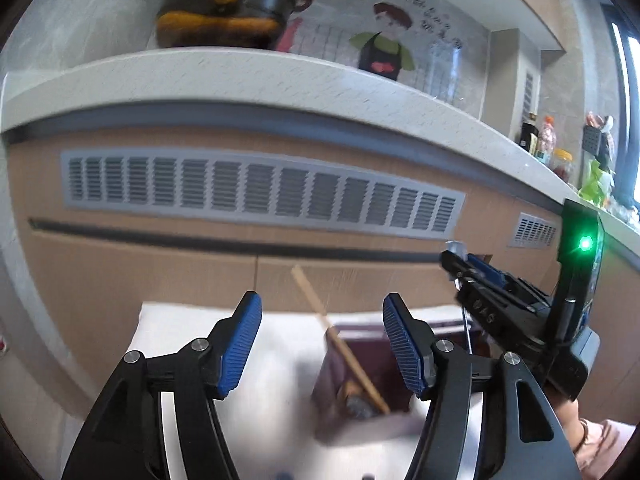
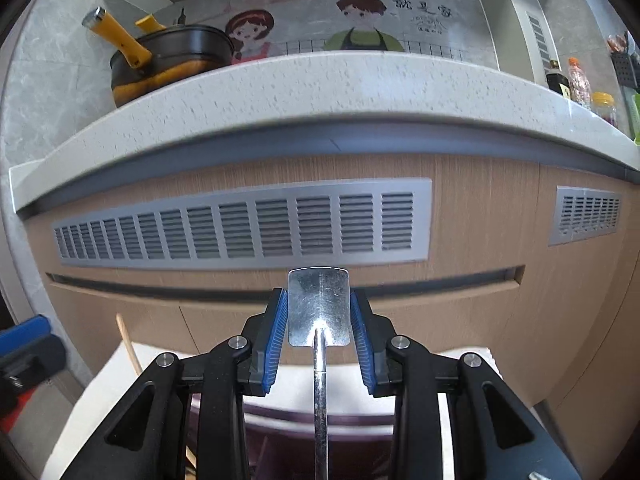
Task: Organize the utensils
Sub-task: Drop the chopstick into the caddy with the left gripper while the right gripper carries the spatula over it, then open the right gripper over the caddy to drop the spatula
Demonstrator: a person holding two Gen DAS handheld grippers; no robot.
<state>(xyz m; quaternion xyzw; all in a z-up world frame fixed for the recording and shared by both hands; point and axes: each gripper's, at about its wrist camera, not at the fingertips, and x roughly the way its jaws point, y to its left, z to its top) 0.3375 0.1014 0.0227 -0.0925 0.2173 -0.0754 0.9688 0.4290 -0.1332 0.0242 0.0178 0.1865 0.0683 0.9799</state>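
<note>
- Right wrist view: my right gripper (image 2: 319, 312) pinches the metal spatula (image 2: 319, 306) by its blade, not yet stowed.
- My left gripper (image 1: 322, 344) is spread, empty (the wooden utensil (image 1: 340, 344) already stands in the purple holder (image 1: 360, 392)).

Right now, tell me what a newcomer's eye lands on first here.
First, the metal spatula, blade up, clamped between the right gripper fingers at the centre of the right wrist view. Next, the open left gripper above a dark container holding a wooden utensil. Behind, a black-and-yellow pot sits on the counter.
</note>
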